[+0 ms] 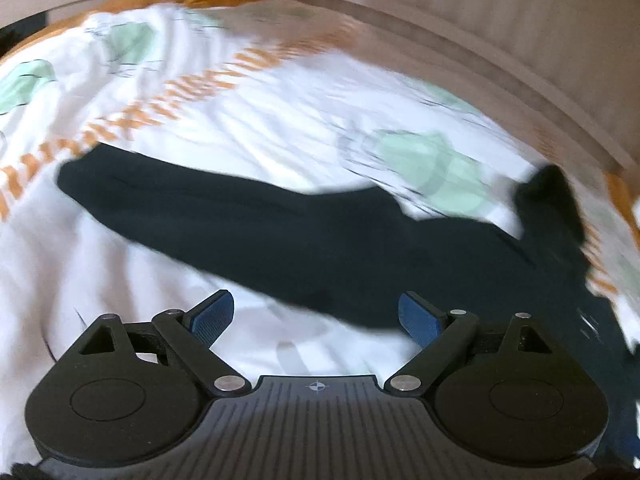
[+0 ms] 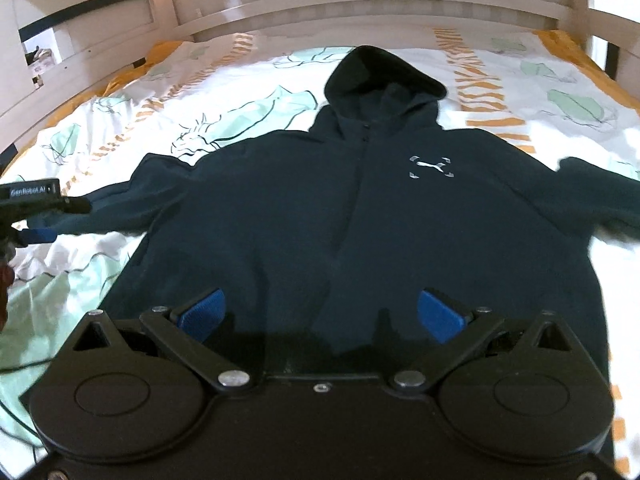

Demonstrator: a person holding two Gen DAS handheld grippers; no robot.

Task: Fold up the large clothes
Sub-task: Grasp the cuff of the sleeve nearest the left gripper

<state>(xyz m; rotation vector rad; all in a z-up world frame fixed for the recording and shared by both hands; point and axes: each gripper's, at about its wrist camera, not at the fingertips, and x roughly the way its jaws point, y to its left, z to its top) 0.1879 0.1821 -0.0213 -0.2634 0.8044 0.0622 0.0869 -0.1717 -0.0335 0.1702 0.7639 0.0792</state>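
Hoodie lies flat on the bed, front up, hood toward the headboard, both sleeves spread out to the sides. Laid out that way so each sleeve can be taken and folded in over the body; nothing is folded yet, judging by the lie.

Left tool: released, pads wide apart, nothing between them. It hangs over the sleeve on its side, pointing down at an angle, w/ the sleeve running across just ahead of the pads. Frame is smeared, so can't tell exact contact; looks clear of the cloth. The right wrist view shows it at the sleeve end.

Right tool: also released, pads wide, empty. Sits over the hem area, centred on the body, not gripping.

Duvet underneath is white w/ green/orange print, a bit wrinkled.

Likely next: left tool clamps the sleeve near the cuff. Risk: soft duvet gets pinched along w/ the sleeve.
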